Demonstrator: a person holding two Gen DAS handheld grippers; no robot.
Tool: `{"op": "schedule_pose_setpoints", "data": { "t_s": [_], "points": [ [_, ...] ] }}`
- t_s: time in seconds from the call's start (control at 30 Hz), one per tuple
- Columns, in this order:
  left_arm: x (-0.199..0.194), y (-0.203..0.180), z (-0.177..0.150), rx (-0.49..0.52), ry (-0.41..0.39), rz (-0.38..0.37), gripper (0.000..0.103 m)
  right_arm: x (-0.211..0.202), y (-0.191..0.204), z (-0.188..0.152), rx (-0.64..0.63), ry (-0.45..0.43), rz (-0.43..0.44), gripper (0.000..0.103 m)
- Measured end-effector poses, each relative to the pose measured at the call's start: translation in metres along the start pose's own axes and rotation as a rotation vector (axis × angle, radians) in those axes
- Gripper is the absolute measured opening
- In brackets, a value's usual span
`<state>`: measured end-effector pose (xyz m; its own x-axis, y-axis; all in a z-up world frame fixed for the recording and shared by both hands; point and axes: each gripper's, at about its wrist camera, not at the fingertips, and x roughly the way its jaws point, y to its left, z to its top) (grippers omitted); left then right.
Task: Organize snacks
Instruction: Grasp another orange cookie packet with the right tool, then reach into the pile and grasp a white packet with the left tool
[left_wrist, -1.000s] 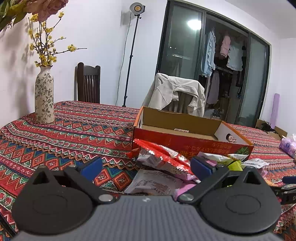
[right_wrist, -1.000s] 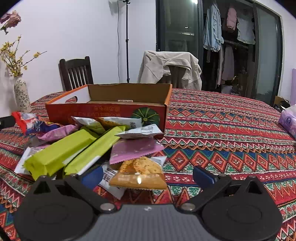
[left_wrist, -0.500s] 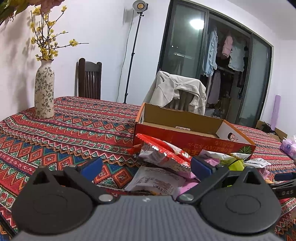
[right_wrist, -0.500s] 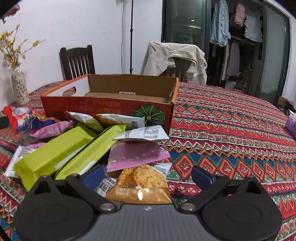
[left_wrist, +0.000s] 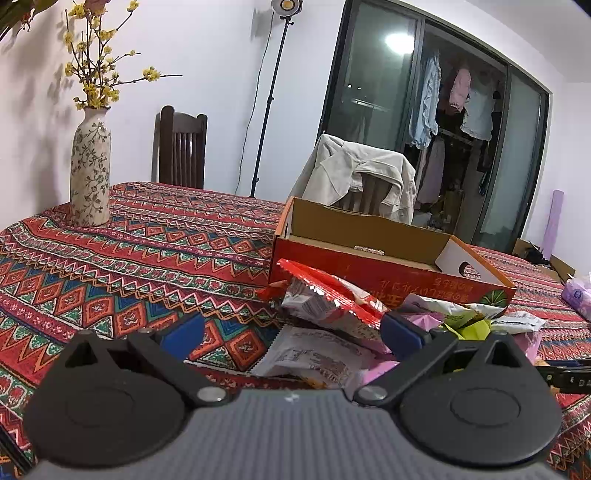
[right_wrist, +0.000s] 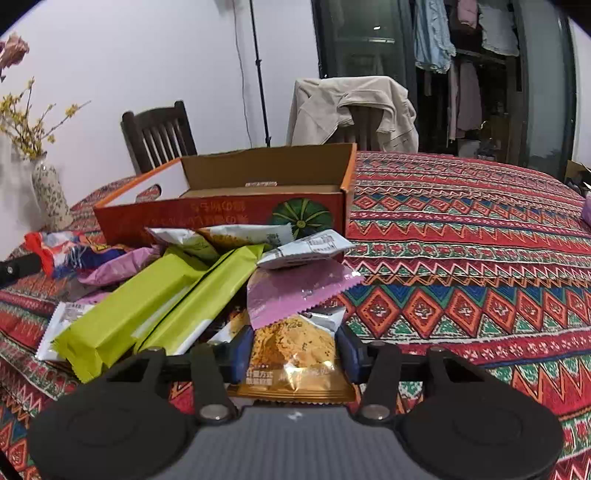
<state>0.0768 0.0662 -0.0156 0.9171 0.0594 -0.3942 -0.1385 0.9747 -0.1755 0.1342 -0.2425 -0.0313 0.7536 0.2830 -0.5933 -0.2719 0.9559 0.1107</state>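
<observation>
Both cameras are sitting low over the bench (left_wrist: 110, 258), each looking forward and slightly downward along its own fingers. The left wrist view is facing the snack pile (left_wrist: 332, 317) from its left side, with the cardboard box (left_wrist: 369, 236) behind it. The right wrist view is hanging very near the pile (right_wrist: 177, 295), looking from its right side. Both are sharing the box (right_wrist: 258, 173), the vase (left_wrist: 90, 173) and the draped chair (right_wrist: 351, 107).

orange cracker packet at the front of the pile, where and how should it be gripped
Grip the orange cracker packet across its narrow width at mid-body, coming from its near end. It lies flat, foremost, far end tucked under the pink wrapper. The right gripper straddles it that way, jaws closing.
</observation>
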Motion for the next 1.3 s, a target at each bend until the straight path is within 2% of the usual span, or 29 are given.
{"op": "schedule_pose_setpoints", "data": {
  "t_s": [0.33, 0.57, 0.77, 0.93, 1.0, 1.3],
  "points": [
    [0.0, 0.0, 0.0, -0.001, 0.002, 0.018, 0.103, -0.039, 0.004, -0.002, -0.031, -0.114, -0.043, 0.047],
    [-0.005, -0.012, 0.002, 0.061, 0.005, 0.046, 0.103, -0.066, 0.008, 0.004, -0.057, -0.191, -0.034, 0.046],
    [-0.008, -0.017, 0.003, 0.085, 0.032, 0.045, 0.103, -0.063, 0.013, 0.005, -0.066, -0.185, -0.005, 0.046],
    [-0.003, -0.023, 0.005, 0.126, 0.091, 0.079, 0.103, -0.061, 0.015, 0.001, -0.059, -0.183, 0.012, 0.046],
    [-0.001, -0.026, 0.004, 0.147, 0.111, 0.071, 0.103, -0.061, 0.015, -0.001, -0.054, -0.182, 0.018, 0.046],
    [0.029, -0.038, -0.001, 0.175, 0.212, 0.064, 0.103, -0.056, 0.016, -0.005, -0.05, -0.167, 0.026, 0.047]
  ]
}}
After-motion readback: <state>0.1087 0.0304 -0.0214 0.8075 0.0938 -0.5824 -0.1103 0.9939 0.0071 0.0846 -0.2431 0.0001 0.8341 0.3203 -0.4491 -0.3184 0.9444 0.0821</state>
